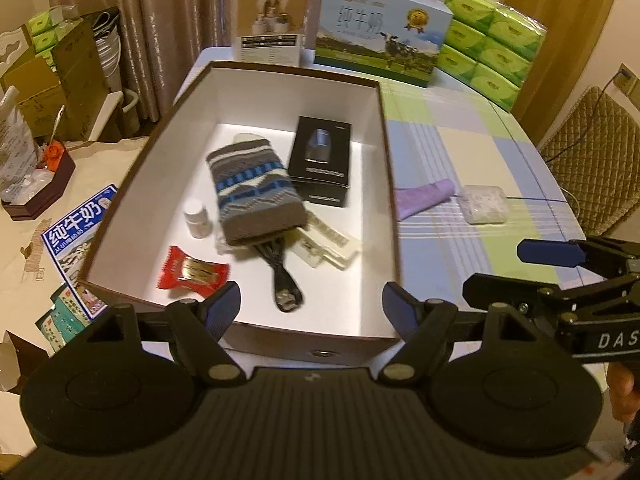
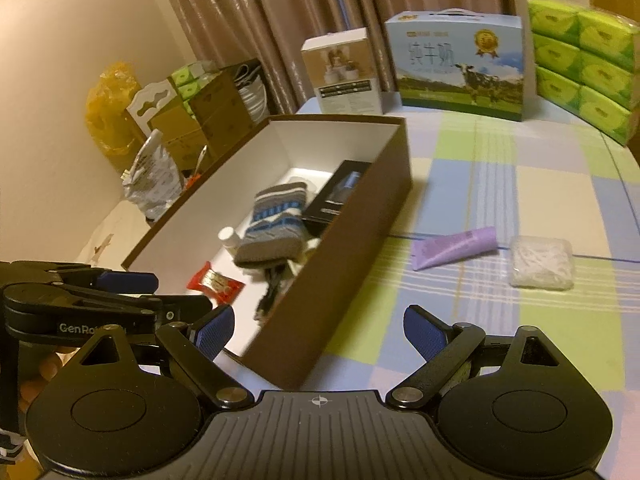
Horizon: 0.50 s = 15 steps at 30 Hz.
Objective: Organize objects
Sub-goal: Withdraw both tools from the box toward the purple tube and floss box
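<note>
A lived-in home room. Ahead of the jaws a checked tablecloth point(image 2: 500, 184) covers a table holding a milk carton point(image 1: 380, 28) and tissue packs point(image 2: 584, 68); brown curtains point(image 2: 260, 20) hang beyond, cardboard boxes point(image 1: 52, 80) are stacked far left, and a quilted chair point(image 1: 596, 152) sits right.

The table point(image 1: 460, 128) wears a checked cloth of green, blue and cream. A brown open box point(image 1: 394, 184) sits on its left part. Right of the box lie a purple tube point(image 1: 424, 196) and, just beside the tube's cap end, a clear packet point(image 1: 482, 204). Along the far edge stand a small carton point(image 1: 270, 24), a milk carton point(image 1: 380, 32) and stacked green tissue packs point(image 1: 492, 44).
</note>
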Tool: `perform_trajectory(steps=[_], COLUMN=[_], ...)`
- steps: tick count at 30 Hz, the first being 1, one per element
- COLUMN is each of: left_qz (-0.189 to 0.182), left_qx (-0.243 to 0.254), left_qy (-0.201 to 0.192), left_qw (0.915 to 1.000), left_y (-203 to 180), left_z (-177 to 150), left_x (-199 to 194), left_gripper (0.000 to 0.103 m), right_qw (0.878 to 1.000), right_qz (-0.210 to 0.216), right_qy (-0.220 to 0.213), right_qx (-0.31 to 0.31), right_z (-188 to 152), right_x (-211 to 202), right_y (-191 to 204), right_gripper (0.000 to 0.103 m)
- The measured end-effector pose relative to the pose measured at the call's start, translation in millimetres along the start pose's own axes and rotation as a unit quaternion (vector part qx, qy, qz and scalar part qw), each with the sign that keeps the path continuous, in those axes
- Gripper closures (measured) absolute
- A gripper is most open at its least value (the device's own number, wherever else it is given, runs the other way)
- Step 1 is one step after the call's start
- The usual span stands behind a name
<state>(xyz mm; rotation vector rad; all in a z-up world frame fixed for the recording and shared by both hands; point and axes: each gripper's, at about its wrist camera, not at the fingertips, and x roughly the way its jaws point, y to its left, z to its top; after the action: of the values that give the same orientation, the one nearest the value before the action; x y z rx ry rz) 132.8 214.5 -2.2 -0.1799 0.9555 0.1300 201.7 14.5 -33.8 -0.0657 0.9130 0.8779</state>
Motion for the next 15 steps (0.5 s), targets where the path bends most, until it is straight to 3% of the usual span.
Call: perform_trajectory(steps=[15], left_qz=[-0.037], left_qx=[0.023], left_qy=[0.009], left_qw=[0.9990], left_y=[-84], left_z=[-2], left_x=[12], left_gripper=[0.028], right_qw=[0.998], right_qz=[-0.038], right_qy=[-0.008], right_qx=[0.039], right_z=[-13], right_x=[-44], right_y=[-75], right_gripper=[0.014])
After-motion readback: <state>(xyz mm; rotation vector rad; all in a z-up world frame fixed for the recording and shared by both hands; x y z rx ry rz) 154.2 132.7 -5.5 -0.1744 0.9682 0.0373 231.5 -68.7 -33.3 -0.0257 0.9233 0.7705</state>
